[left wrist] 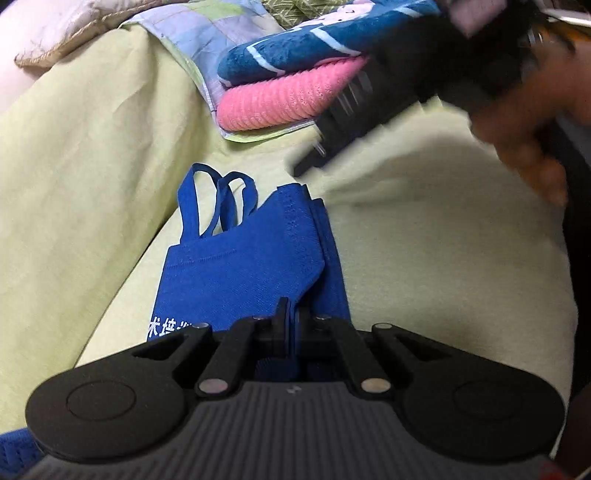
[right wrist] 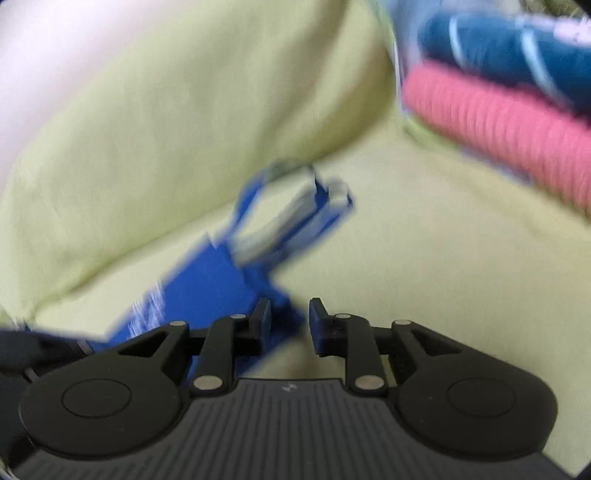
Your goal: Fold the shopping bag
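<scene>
A blue fabric shopping bag (left wrist: 240, 266) with white lettering lies on a pale green sheet, its two handle loops (left wrist: 221, 199) pointing away. My left gripper (left wrist: 293, 314) is shut on the bag's near edge, pinching a fold of blue fabric. The right gripper shows in the left wrist view (left wrist: 314, 155) as a blurred black body held by a hand above and right of the bag. In the blurred right wrist view my right gripper (right wrist: 290, 317) is open and empty, just above the bag (right wrist: 207, 288), whose handles (right wrist: 295, 206) lie beyond.
The green sheet (left wrist: 424, 240) covers a soft bed or sofa. A stack of folded pink and dark blue towels (left wrist: 295, 85) sits on a patterned cloth at the back; it also shows in the right wrist view (right wrist: 498, 96). A pale pillow (left wrist: 55, 33) is far left.
</scene>
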Demonstrator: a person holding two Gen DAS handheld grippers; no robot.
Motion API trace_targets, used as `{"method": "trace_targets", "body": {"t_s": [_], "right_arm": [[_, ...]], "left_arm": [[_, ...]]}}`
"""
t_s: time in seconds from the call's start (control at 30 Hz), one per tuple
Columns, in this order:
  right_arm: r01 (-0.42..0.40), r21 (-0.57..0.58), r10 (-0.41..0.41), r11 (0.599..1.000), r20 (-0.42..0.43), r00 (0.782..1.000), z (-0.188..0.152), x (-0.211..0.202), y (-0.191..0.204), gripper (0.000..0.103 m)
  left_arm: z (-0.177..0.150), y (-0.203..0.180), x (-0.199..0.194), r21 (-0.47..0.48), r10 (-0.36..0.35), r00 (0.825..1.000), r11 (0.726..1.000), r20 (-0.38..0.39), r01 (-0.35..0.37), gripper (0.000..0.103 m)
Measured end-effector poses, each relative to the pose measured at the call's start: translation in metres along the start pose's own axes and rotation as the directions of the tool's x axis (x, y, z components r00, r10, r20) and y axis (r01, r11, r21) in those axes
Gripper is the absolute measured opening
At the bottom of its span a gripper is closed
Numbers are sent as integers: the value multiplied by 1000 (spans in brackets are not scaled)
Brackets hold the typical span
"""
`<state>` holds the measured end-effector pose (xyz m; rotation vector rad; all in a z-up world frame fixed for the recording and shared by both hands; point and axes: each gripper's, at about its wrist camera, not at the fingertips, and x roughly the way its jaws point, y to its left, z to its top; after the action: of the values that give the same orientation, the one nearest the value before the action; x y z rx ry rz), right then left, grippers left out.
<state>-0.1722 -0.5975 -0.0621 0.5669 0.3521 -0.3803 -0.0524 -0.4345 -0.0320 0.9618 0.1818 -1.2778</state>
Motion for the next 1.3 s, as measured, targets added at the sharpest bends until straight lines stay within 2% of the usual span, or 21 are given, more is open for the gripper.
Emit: {"method": "trace_targets", "body": {"t_s": [0.07,0.1,0.17,0.23,0.3,0.37,0.43,0.5,0.53,0.63,0.7,0.77,0.83,0.9,0.97,1.0,1.13,1.17,1.2,1.23,1.3], "right_arm": [[-57,-56,61,997,55,997,3,-6,10,20],[-88,-78,92,993,42,995,2,-3,17,20],[-103,-111,101,988,-27,995,-3,11,27,20],[-92,-96,82,991,-103,991,-7,27,26,19],[-80,-51,71,995,-164,984,-9,40,20,14],[-76,-10,74,997,-173,982,-9,42,12,2],[-68,12,69,998,-179,981,-10,43,9,0],[-61,0,60,998,-179,982,-12,44,10,0],[-56,-19,52,998,-178,983,-13,44,13,0],[-35,-86,20,996,-170,985,-14,42,23,0],[-27,-86,13,996,-166,986,-15,42,24,0],[-19,-86,5,996,-162,987,-15,41,24,0],[-7,-96,-8,995,-156,988,-16,41,27,0],[7,-116,-25,993,-148,989,-18,41,31,0],[20,-136,-40,990,-141,989,-19,42,35,0],[24,-142,-44,990,-138,989,-19,43,36,0],[39,-178,-63,983,-131,989,-21,46,41,0],[43,-202,-70,978,-129,989,-22,47,43,0],[46,-218,-75,975,-127,989,-22,47,45,0],[46,-223,-76,974,-126,989,-22,47,45,0],[46,-234,-77,971,-124,989,-23,48,46,0]], "left_arm": [[-1,-2,0,8,7,1000,1000,3,-7,0],[-1,-3,0,7,10,1000,1000,3,-10,0],[0,-4,1,5,14,1000,1000,4,-14,0],[-1,-6,1,9,20,1000,1000,8,-20,0],[-2,-8,-1,17,30,999,999,11,-30,0],[1,-10,-8,10,37,999,999,17,-37,0],[4,-12,-18,2,43,999,999,27,-43,10],[3,-17,-42,-12,43,997,999,61,-42,30],[0,-19,-57,-24,37,996,999,78,-35,33],[-21,-29,-97,-79,-1,996,997,94,8,33],[-40,-33,-107,-123,-4,998,992,59,12,34],[-59,-34,-112,-151,18,1000,988,16,-15,34],[-73,-31,-116,-180,79,997,981,2,-77,34],[-80,-19,-119,-243,162,987,958,12,-154,34],[-84,-2,-121,-328,249,968,918,36,-224,34],[-86,6,-119,-373,270,962,896,24,-242,34],[-101,36,-103,-543,271,956,789,-114,-289,34],[-107,42,-101,-577,269,950,756,-156,-309,32],[-114,48,-100,-601,271,942,726,-198,-335,19],[-119,53,-102,-615,272,936,705,-225,-353,15],[-125,60,-107,-636,273,926,672,-262,-378,13]]}}
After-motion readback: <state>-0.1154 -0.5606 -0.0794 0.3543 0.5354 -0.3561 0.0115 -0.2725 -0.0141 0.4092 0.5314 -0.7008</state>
